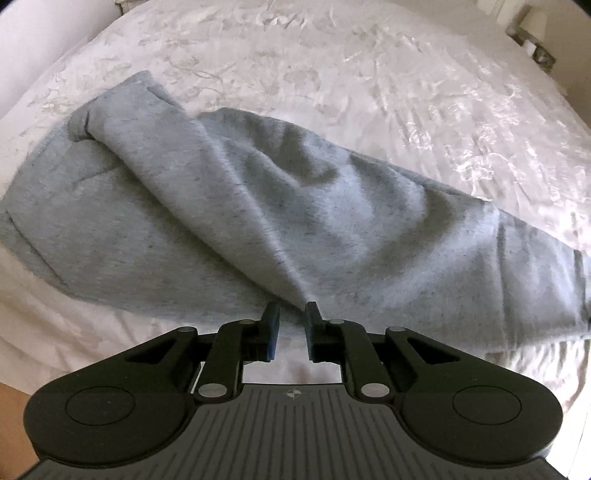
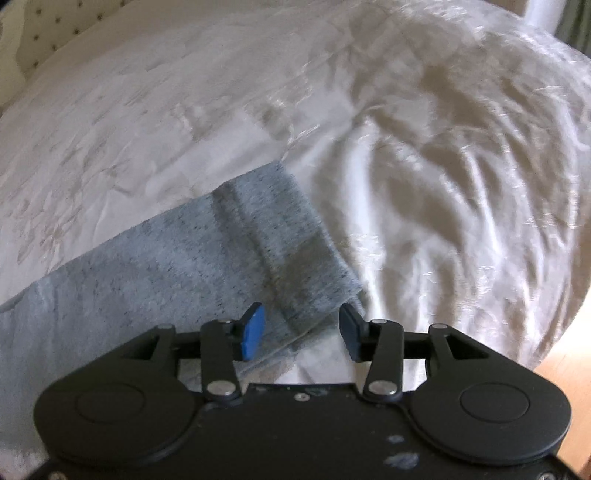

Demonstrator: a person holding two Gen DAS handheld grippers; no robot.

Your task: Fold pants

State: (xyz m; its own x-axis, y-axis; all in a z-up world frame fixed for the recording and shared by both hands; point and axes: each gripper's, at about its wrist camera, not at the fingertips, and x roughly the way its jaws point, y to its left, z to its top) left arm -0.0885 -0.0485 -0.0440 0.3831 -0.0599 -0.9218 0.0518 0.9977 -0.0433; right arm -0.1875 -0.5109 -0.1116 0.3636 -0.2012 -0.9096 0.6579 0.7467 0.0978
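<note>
Grey sweatpants (image 1: 236, 206) lie on a white bedspread (image 1: 332, 66), one leg thrown diagonally over the other, with a cuff at the upper left. My left gripper (image 1: 291, 314) sits at the near edge of the pants where a fold of fabric comes to a point; its jaws stand slightly apart with nothing clamped between them. In the right wrist view the ribbed leg cuff (image 2: 284, 243) lies on the bed. My right gripper (image 2: 303, 325) hovers open over the cuff's near corner.
The bedspread (image 2: 443, 184) is wrinkled and bunched to the right of the cuff. A padded headboard (image 2: 55, 33) shows at the far left. A wall fixture (image 1: 532, 40) is at the top right. Wooden floor (image 2: 569, 369) lies beyond the bed's right edge.
</note>
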